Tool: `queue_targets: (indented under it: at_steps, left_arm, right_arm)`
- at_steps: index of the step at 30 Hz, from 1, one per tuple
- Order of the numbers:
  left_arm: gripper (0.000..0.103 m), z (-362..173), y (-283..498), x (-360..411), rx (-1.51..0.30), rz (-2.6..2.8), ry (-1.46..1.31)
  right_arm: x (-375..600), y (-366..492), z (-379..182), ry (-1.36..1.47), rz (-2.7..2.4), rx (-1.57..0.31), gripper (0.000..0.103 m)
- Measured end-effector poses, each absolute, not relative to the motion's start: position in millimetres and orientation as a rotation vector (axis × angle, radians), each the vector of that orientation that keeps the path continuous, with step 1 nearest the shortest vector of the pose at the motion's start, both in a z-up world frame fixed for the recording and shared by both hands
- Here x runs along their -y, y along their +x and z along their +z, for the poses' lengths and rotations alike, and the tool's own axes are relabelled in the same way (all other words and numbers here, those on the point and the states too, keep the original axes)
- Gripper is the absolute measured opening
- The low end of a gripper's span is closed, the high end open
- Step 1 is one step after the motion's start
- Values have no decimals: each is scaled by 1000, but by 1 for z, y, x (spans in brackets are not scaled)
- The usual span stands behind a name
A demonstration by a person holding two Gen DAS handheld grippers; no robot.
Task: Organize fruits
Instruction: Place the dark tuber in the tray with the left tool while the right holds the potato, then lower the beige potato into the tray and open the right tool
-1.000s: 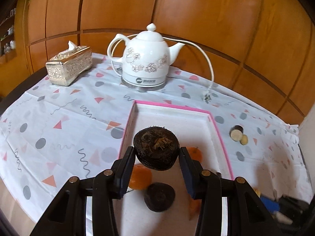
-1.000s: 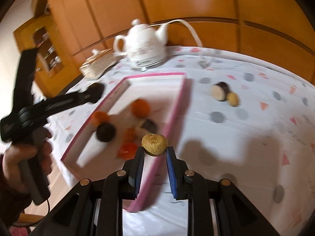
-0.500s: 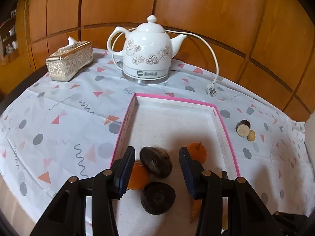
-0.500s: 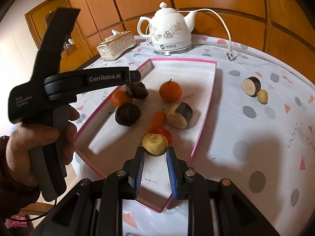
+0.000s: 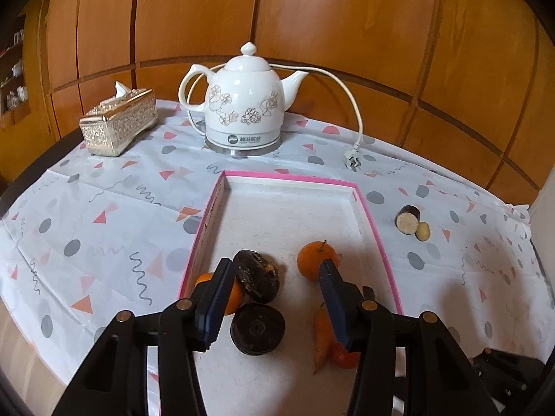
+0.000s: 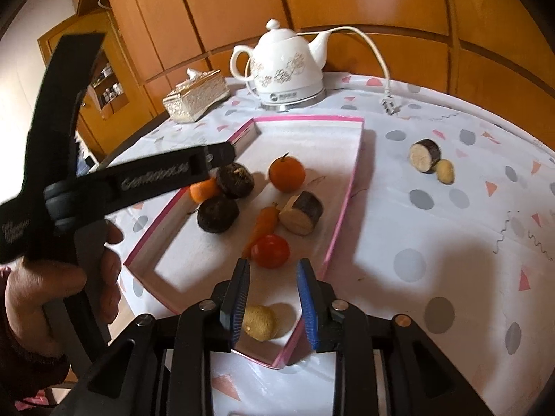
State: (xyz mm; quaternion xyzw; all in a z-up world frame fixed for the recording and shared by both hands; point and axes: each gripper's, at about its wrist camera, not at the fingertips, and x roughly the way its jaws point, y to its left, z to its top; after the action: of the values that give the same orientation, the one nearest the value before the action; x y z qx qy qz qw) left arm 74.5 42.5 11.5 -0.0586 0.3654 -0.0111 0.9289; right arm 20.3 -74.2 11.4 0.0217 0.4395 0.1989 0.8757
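Fruits lie in pink tray (image 6: 341, 208): tan fruit (image 6: 259, 322) at near end, under right gripper (image 6: 274, 298), jaws opening, untouched. Left gripper (image 5: 274, 298) opening, empty, above dark fruit (image 5: 256, 280) at tray's left rim.

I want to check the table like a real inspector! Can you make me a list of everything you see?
Surface: tablecloth with dots and triangles.
Job's things: pink tray holding oranges, two dark fruits, carrot, tomato, yellow fruit; two pieces outside it.
Clutter: kettle, tissue box.
Grippers: left tool and right tool opening, nothing gripped.
Cables: kettle cord, unplugged.
Surroundings: wooden panels.
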Motion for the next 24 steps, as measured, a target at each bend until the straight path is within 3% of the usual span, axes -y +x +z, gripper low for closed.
queue_targets:
  at_steps: [14,24]
  left_arm:
    - [54,13,65,-25,-749,-61,-96]
    - [54,15,62,-10,-751,-94,-64]
  right_arm:
    - [116,25,11,131,268,-915,28]
    - [157,26,6,180,111,-915,37]
